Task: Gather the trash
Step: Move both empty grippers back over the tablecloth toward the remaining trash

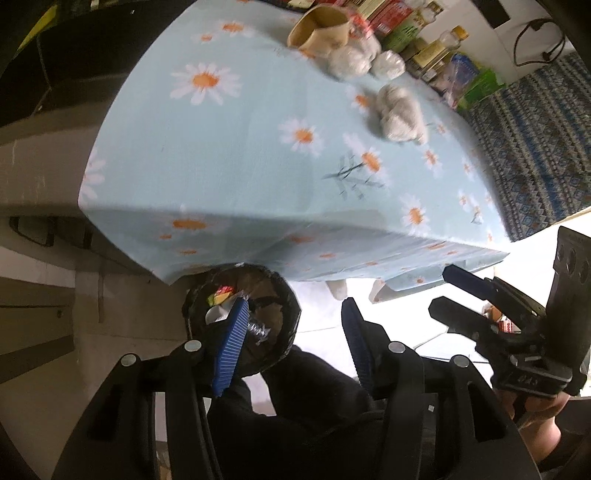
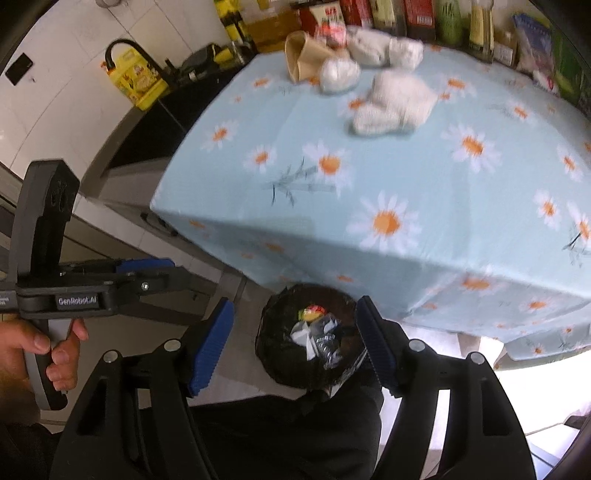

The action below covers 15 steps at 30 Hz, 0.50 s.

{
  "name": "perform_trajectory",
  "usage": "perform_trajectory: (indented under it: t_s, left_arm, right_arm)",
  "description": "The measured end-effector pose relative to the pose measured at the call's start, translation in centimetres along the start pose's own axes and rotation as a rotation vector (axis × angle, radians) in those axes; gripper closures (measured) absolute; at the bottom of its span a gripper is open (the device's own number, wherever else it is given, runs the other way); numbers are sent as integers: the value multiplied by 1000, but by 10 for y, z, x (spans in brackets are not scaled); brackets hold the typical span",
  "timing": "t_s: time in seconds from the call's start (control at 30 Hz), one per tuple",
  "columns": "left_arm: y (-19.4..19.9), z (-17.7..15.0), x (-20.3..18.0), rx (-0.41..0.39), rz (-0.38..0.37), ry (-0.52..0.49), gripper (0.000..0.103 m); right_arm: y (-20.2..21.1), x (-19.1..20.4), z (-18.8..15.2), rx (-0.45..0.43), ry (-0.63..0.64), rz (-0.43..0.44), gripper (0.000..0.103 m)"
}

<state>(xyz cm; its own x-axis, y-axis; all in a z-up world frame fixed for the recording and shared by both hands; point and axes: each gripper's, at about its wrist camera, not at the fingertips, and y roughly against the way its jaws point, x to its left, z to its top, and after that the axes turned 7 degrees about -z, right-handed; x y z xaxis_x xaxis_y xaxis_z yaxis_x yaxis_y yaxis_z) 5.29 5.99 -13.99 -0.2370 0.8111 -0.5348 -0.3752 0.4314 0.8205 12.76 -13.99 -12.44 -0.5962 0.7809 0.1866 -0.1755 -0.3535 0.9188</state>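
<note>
A bin lined with a black bag (image 1: 242, 317) stands on the floor under the table's near edge, with wrappers inside; it also shows in the right wrist view (image 2: 306, 334). Crumpled white tissues (image 1: 400, 109) lie on the daisy tablecloth (image 1: 258, 155), with more balls (image 1: 349, 61) beside a tipped paper cup (image 1: 319, 31). The right wrist view shows the same tissues (image 2: 395, 103) and cup (image 2: 304, 53). My left gripper (image 1: 291, 314) is open and empty above the bin. My right gripper (image 2: 295, 317) is open and empty over the bin too.
Bottles and boxes (image 1: 436, 48) line the table's far edge. A yellow oil jug (image 2: 138, 79) stands on a dark counter at the left. A patterned rug (image 1: 535, 122) lies right of the table. The person's dark trousers (image 2: 284, 424) are below the grippers.
</note>
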Motion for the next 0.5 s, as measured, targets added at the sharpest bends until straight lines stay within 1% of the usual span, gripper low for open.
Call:
perform_trajectory:
  t_s: [0.07, 0.1, 0.13, 0.33, 0.5]
  left_arm:
    - [6, 5, -8, -16, -4, -20, 50]
    - [8, 7, -12, -25, -3, -32, 45]
    - [10, 11, -16, -32, -1, -39, 42]
    - [14, 25, -26, -61, 4, -47, 42]
    - [16, 39, -33, -87, 13, -42, 42]
  right_arm:
    - [7, -5, 9, -29, -3, -9, 32]
    - [9, -8, 13, -39, -7, -14, 31]
    - [11, -12, 19, -51, -12, -19, 31]
    - [15, -36, 47, -97, -39, -50, 31]
    - [16, -53, 68, -122, -43, -41, 31]
